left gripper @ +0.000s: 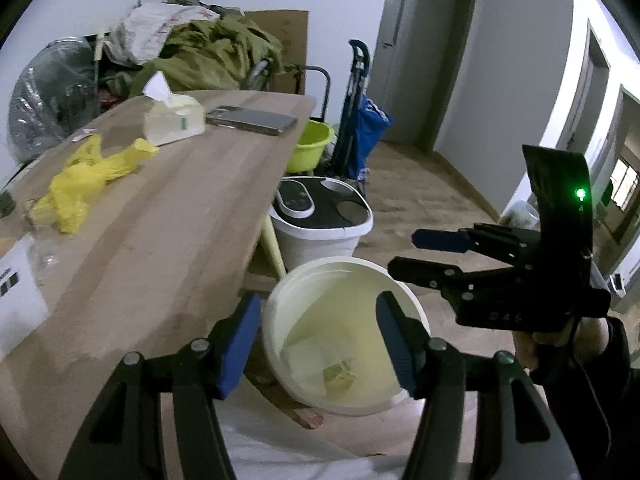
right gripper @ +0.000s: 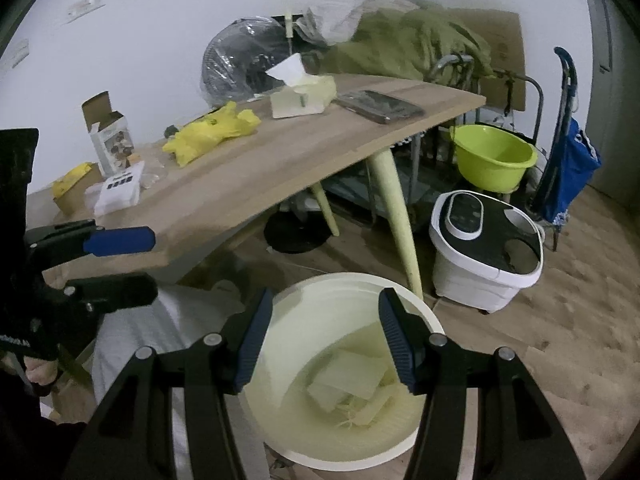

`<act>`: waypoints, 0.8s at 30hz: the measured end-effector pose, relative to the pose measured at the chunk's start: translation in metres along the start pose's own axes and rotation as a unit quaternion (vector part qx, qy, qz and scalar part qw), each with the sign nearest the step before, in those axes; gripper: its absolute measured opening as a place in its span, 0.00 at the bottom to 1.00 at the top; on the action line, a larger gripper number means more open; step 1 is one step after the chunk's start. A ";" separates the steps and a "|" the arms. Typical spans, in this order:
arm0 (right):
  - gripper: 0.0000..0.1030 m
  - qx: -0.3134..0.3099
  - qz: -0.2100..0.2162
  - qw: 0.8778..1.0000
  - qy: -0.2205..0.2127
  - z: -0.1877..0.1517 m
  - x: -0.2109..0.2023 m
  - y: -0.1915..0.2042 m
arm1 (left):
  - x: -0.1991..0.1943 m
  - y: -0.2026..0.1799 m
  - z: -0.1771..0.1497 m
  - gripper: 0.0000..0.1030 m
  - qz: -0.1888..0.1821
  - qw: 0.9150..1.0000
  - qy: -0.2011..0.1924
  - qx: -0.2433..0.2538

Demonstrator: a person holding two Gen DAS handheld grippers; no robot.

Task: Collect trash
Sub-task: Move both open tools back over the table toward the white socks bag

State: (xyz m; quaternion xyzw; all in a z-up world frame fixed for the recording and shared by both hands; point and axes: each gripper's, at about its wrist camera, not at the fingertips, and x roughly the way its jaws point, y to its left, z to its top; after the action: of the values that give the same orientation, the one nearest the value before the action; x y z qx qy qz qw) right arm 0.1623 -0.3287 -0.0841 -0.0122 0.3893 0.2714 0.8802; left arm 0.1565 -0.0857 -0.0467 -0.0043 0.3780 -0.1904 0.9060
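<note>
A: So, what do the tongs hold?

B: Nothing. The left gripper (left gripper: 316, 344) stands with its blue pads apart and bare, and the white bin (left gripper: 280, 300) shows through the gap below. The right gripper (right gripper: 326, 344) is likewise released, its pads clear of everything, above the same bin.

A: And the trash?

B: Pale paper scraps (right gripper: 348, 380) lie at the bottom of the bin, which stands on the floor just beside the table's edge. A crumpled yellow bag (left gripper: 80, 180) lies on the wooden table (left gripper: 180, 220), well apart from both grippers.

A: What else is on the table?

B: A tissue box (left gripper: 172, 120) beside a phone (left gripper: 252, 120) at the far end, and in the right wrist view an opened carton (right gripper: 108, 136) and a small white box (right gripper: 120, 192) near the wall.

A: The room?

B: A white and black appliance tub (right gripper: 488, 248) stands past the bin on the wood floor, with a green basin (right gripper: 492, 160) and a blue trolley bag (right gripper: 568, 168) behind it, and green cloth (left gripper: 216, 56) is piled beyond the table.

A: How do the hands sit?

B: Both grippers tilt downward over the bin, side by side. A hand (left gripper: 528, 344) grips the right one's handle.
</note>
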 end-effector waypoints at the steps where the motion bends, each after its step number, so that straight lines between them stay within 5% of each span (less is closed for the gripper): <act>1: 0.52 -0.003 0.002 1.000 -0.001 0.001 0.000 0.002 | -0.004 0.004 -0.001 0.59 0.006 1.000 -0.003 -0.004; 24: 0.52 -0.076 0.087 0.993 -0.012 0.040 0.029 0.074 | -0.073 0.079 -0.029 0.59 0.111 0.989 -0.038 -0.087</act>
State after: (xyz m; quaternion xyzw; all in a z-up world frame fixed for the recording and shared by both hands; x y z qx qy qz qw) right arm 0.1694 -0.2424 -0.0619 -0.0420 0.3566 0.3757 0.8543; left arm 0.1169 0.0174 -0.0293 -0.0479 0.3563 -0.0548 0.9316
